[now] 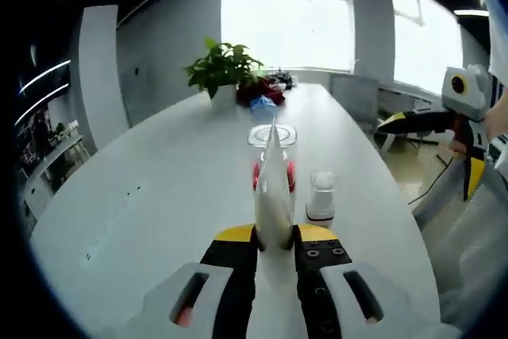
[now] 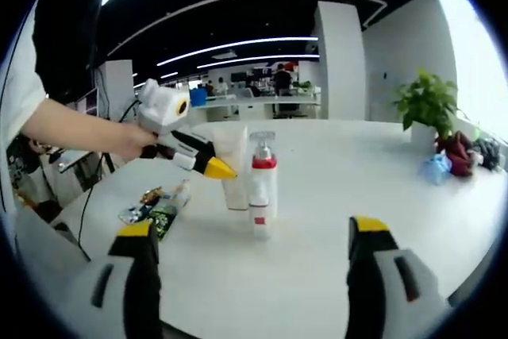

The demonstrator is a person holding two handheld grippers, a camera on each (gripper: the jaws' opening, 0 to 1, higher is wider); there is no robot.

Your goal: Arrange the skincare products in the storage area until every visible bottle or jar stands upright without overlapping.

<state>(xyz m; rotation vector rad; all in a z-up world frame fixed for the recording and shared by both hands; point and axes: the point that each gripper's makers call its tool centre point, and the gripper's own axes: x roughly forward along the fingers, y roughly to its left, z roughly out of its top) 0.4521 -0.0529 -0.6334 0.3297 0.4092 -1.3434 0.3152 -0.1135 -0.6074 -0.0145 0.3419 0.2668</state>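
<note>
The white table point(image 1: 143, 196) spreads out ahead of both pairs of fingers, its far end carrying a potted plant point(image 1: 224, 69) and a heap of red and blue items point(image 1: 262, 91) well beyond the jaws. In the left gripper view, the left gripper point(image 1: 275, 240) has its two jaws drawn narrow onto a white tube point(image 1: 274, 192), which stands upright between them with its long axis vertical and its flat crimped end pointing up; its lower end is hidden between the fingers. Directly past the tube, and partly covered by it, stands a clear bottle with a red band point(image 1: 274, 156), upright, its middle blocked from sight. Just to the right of the fingertips stands a small white jar point(image 1: 321, 198), upright, close to the tube but apart from it. The right gripper point(image 1: 444, 121) comes into this view from the right edge, well off to the side, partly cut off. In the right gripper view, the right gripper point(image 2: 252, 248) holds its jaws wide apart with nothing between them. Ahead of them, between the two fingers, the clear bottle with a red band point(image 2: 262, 188) stands upright, and the white tube point(image 2: 235, 168) rises just behind and left of it, held by the left gripper point(image 2: 214, 168) in a person's hand point(image 2: 131, 142). Beyond the left finger, several small dark packets point(image 2: 155, 208) lie flat on the table, too blurred to identify.
</note>
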